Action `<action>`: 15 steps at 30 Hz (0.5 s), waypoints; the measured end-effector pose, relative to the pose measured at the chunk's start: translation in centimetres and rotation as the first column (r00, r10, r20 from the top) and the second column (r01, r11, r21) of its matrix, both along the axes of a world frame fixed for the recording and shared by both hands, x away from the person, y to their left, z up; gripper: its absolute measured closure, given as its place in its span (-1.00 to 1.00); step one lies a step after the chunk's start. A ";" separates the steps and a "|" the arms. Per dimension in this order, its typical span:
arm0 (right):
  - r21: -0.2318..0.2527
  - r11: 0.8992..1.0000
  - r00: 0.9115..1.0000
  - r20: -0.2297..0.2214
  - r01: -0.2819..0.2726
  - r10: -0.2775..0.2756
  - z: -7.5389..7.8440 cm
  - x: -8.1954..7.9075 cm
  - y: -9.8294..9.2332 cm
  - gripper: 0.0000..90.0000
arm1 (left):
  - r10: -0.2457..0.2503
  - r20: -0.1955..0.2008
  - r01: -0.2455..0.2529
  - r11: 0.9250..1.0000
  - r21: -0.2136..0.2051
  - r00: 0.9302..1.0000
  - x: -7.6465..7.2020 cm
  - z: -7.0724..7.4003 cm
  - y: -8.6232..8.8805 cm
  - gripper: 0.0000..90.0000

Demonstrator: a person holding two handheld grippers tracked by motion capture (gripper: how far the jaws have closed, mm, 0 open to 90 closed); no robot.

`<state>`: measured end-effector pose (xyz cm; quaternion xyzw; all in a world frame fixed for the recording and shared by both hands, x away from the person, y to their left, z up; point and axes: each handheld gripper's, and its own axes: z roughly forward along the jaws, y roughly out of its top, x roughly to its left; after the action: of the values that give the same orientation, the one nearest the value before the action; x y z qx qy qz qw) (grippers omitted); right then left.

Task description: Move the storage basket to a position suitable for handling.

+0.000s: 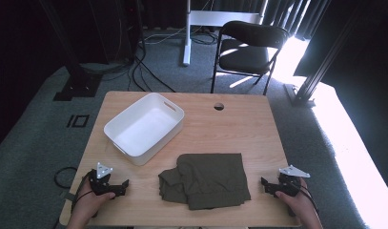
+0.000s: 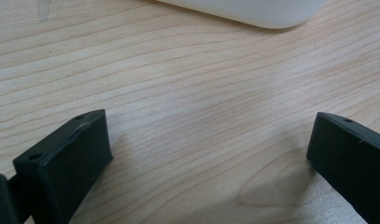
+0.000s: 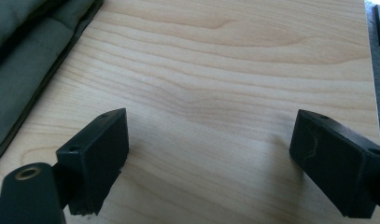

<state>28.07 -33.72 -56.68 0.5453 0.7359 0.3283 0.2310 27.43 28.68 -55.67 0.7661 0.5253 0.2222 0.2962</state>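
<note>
Cloth point(image 1: 206, 179), olive and folded, lies at lower centre of the high view between the wide-open, empty left gripper point(image 1: 121, 187) and right gripper point(image 1: 267, 185); best pinch opposite edges evenly before lifting toward the white bin point(image 1: 116, 128).

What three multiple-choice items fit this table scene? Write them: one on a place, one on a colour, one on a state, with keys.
1. Where does the white bin sit?
A. far left of the table
B. near right corner
C. on the chair

2. What colour is the folded cloth?
A. red
B. olive green
C. white

3. How do the left gripper jaws stand?
A. shut on cloth
B. shut on the bin
C. open, nothing between

Key: 1 A, the high view shows it there; 2 B, dull green fabric; 3 C, only bare wood lies between them.
</note>
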 end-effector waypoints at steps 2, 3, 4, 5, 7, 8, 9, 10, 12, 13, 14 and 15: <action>-0.001 1.000 1.000 0.002 0.012 -0.012 0.0 0.2 0.0 -0.74 | -0.006 0.003 0.006 1.000 -0.004 1.000 0.0 0.0 0.0 -0.98; -0.001 1.000 1.000 0.002 0.012 -0.012 0.0 0.2 0.0 -0.74 | -0.006 0.003 0.006 1.000 -0.004 1.000 0.0 0.0 0.0 -0.98; -0.002 1.000 1.000 0.002 0.017 -0.017 0.0 0.4 0.0 -0.74 | -0.012 0.000 0.012 1.000 -0.003 1.000 0.0 0.0 0.1 -0.98; -0.002 1.000 1.000 0.001 0.023 -0.023 0.0 0.5 0.0 -0.74 | -0.012 -0.004 0.012 1.000 -0.002 1.000 0.0 0.0 0.2 -0.98; -0.003 1.000 1.000 0.001 0.022 -0.022 0.0 0.6 0.0 -0.74 | -0.004 -0.007 0.004 1.000 -0.008 1.000 0.1 0.1 0.2 -0.98; -0.002 1.000 1.000 0.000 0.021 -0.021 0.1 0.8 0.1 -0.74 | -0.004 -0.007 0.004 1.000 -0.008 1.000 0.1 0.1 0.2 -0.98; -0.004 1.000 1.000 -0.008 0.012 -0.012 0.2 1.2 0.3 -0.71 | 0.006 -0.008 -0.006 1.000 -0.011 1.000 0.3 0.1 0.3 -0.98; -0.004 1.000 1.000 -0.008 0.012 -0.012 0.2 1.2 0.3 -0.71 | 0.006 -0.008 -0.006 1.000 -0.011 1.000 0.3 0.1 0.3 -0.98; 0.014 1.000 1.000 -0.003 -0.008 0.008 0.5 2.1 0.7 -0.71 | 0.016 -0.003 -0.016 1.000 -0.017 1.000 0.4 0.3 0.4 -0.98; 0.019 1.000 1.000 0.000 -0.012 0.012 0.6 2.4 0.9 -0.71 | 0.016 -0.002 -0.016 1.000 -0.016 1.000 0.5 0.4 0.4 -0.98; 0.019 1.000 1.000 0.000 -0.012 0.012 0.6 2.4 0.9 -0.71 | 0.016 -0.002 -0.016 1.000 -0.016 1.000 0.5 0.4 0.4 -0.98; 0.013 1.000 1.000 0.005 -0.022 0.022 0.9 3.1 1.3 -0.71 | 0.027 0.005 -0.027 1.000 -0.014 1.000 0.6 0.6 0.5 -0.98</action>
<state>31.21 -32.39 -55.80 0.5377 0.7392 0.3370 0.2256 28.08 29.15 -55.09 0.7562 0.5365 0.2245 0.2999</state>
